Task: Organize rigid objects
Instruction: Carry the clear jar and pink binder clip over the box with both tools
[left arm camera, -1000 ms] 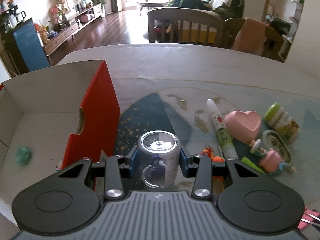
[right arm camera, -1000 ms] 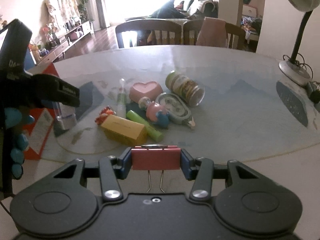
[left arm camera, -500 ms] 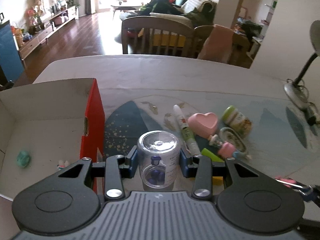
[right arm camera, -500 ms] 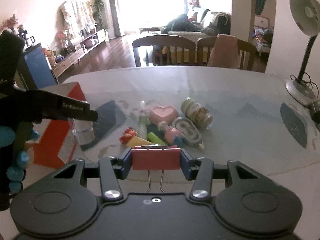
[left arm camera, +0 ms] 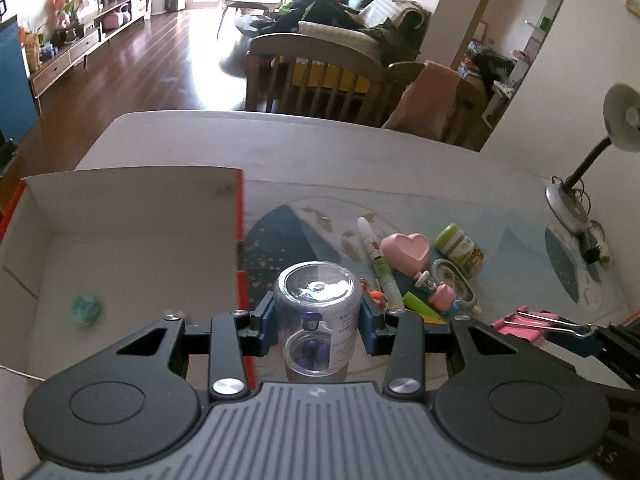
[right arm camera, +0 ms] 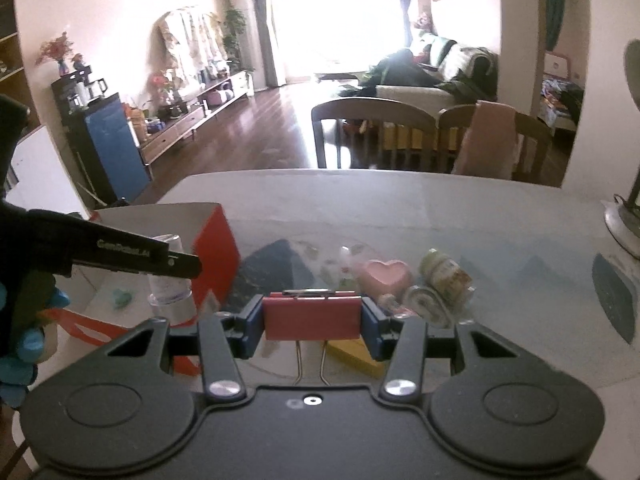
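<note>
Inside the red box lies one green toy

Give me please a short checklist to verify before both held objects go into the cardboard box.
1. Left gripper holds the clear jar between both fingers: ok.
2. Right gripper holds the red binder clip by its two ends: ok.
3. Jar lid closed, so the small blue things inside stay in: cannot tell.
4. Cardboard box open on top, with bare floor beside the green object: ok.
5. Jar already above the box: not ok; it sits just right of the red wall.
6. Grippers apart from each other: ok; the clip shows well right of the jar in the left view.
</note>
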The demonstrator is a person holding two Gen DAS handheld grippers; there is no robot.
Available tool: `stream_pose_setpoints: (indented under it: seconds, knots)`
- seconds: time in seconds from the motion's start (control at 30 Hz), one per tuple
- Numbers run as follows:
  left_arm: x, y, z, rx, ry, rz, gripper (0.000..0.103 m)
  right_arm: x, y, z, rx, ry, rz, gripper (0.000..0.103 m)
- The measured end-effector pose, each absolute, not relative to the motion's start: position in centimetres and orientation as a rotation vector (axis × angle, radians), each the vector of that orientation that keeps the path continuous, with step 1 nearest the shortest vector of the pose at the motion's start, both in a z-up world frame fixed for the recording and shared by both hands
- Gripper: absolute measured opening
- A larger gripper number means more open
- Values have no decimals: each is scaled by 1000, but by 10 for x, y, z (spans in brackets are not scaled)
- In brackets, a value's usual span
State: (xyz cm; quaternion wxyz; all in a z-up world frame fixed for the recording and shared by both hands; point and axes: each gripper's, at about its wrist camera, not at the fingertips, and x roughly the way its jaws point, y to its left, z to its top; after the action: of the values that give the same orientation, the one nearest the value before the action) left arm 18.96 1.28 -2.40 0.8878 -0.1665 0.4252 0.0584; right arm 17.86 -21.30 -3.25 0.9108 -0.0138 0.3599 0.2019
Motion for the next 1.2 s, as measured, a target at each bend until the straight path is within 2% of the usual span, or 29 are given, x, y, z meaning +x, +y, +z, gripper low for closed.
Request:
stream_pose_setpoints:
  seconds: [0.73, 1.2]
  knots:
    - [142, 151, -17, -354, 882, 239, 40, 181, -81, -29, -120, 705, 534, 48]
    - [153, 215, -62, -234, 977, 284, 40, 201, 3, -71, -231, 744, 556, 48]
